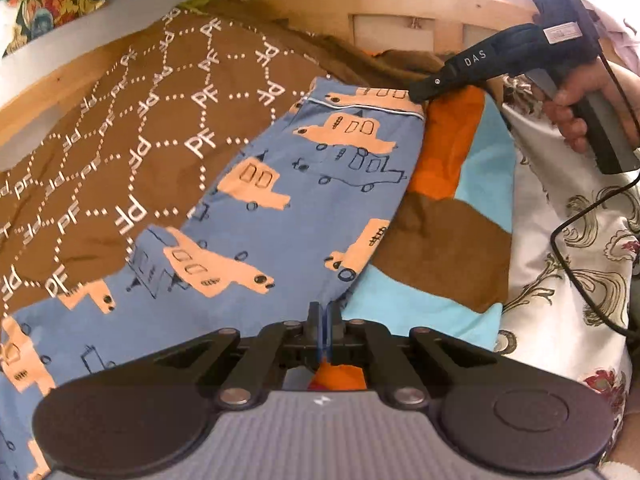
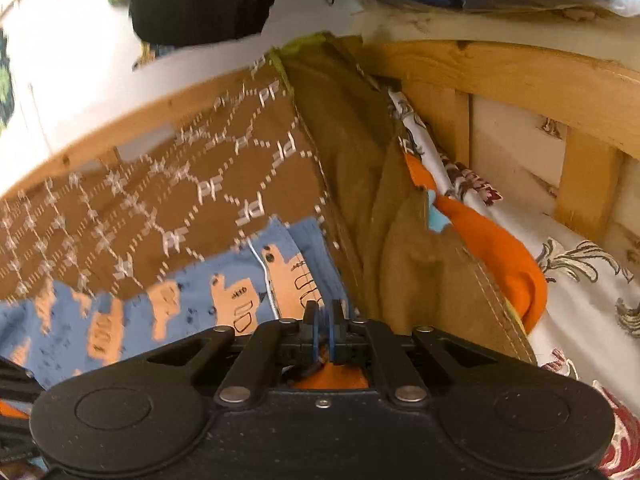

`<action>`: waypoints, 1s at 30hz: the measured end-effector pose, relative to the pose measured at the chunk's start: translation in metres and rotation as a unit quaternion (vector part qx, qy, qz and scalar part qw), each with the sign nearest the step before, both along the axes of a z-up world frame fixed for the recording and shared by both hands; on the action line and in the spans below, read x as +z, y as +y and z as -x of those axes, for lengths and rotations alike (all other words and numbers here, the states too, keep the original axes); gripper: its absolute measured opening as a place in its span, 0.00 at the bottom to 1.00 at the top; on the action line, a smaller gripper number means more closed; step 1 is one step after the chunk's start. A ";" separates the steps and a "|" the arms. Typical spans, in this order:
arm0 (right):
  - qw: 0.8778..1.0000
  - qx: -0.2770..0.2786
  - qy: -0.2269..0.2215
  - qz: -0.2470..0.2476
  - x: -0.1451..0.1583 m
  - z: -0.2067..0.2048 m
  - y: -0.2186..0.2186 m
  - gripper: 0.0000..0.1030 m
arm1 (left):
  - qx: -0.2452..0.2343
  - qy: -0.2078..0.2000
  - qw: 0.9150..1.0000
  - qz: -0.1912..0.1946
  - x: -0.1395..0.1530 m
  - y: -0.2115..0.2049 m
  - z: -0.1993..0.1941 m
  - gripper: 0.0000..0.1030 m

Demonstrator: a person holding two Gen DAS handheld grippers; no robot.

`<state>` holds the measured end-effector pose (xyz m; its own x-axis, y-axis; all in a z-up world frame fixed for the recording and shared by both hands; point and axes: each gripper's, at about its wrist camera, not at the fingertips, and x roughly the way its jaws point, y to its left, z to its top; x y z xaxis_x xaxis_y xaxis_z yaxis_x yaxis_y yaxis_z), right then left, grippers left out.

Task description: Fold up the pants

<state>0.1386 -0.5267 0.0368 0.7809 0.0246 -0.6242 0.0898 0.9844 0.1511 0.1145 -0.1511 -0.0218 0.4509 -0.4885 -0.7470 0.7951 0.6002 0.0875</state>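
The pants point(image 1: 256, 216), blue with orange vehicle prints, are spread over a brown patterned blanket point(image 1: 120, 128), running from the near left to the far right. Thin, light, limp cloth is judged here; sagging and creasing are to be expected, so hems and edges are best taken. The near edge is pinched by the left gripper point(image 1: 322, 312), its fingers pressed together on the fabric. At the far right, the piped hem point(image 1: 360, 109) is pinched by the right gripper point(image 1: 418, 94), likewise closed.
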 end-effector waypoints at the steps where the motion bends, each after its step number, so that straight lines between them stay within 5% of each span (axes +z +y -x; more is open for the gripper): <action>1: 1.000 0.005 0.005 0.012 -0.002 -0.001 0.002 0.03 | 0.001 0.003 1.000 -0.001 -0.002 0.000 -0.001 0.01; 4: 0.997 0.041 0.011 0.063 -0.001 -0.004 0.012 0.07 | -0.004 0.003 1.000 -0.006 -0.005 0.002 -0.002 0.02; 6: 0.995 0.051 -0.019 0.085 0.002 -0.001 0.017 0.18 | -0.002 0.011 1.000 -0.003 -0.007 0.004 -0.004 0.04; 8: 0.991 0.058 -0.048 0.106 0.002 -0.006 0.024 0.42 | 0.003 0.019 1.000 0.006 -0.008 0.006 -0.005 0.04; 9: 0.989 0.070 -0.060 0.117 0.002 -0.011 0.028 0.42 | 0.005 0.020 1.000 0.009 -0.008 0.006 -0.005 0.05; 15: 0.987 0.112 -0.078 0.091 -0.007 -0.064 0.034 0.35 | 0.013 0.005 1.000 0.004 -0.010 0.002 0.001 0.05; 18: 0.982 0.123 -0.068 0.127 -0.014 -0.075 0.044 0.32 | 0.016 0.006 1.000 0.006 -0.009 0.004 0.002 0.05; 20: 0.984 0.116 -0.057 0.121 -0.019 -0.079 0.041 0.09 | 0.019 0.008 1.000 0.010 -0.009 0.005 0.002 0.06; 27: 0.984 0.076 -0.101 0.128 -0.006 -0.065 0.032 0.06 | 0.023 -0.019 0.999 0.022 -0.003 0.006 0.007 0.06; 30: 0.986 0.065 -0.082 0.131 -0.013 -0.072 0.028 0.07 | 0.019 -0.020 1.000 0.009 -0.007 0.000 0.008 0.06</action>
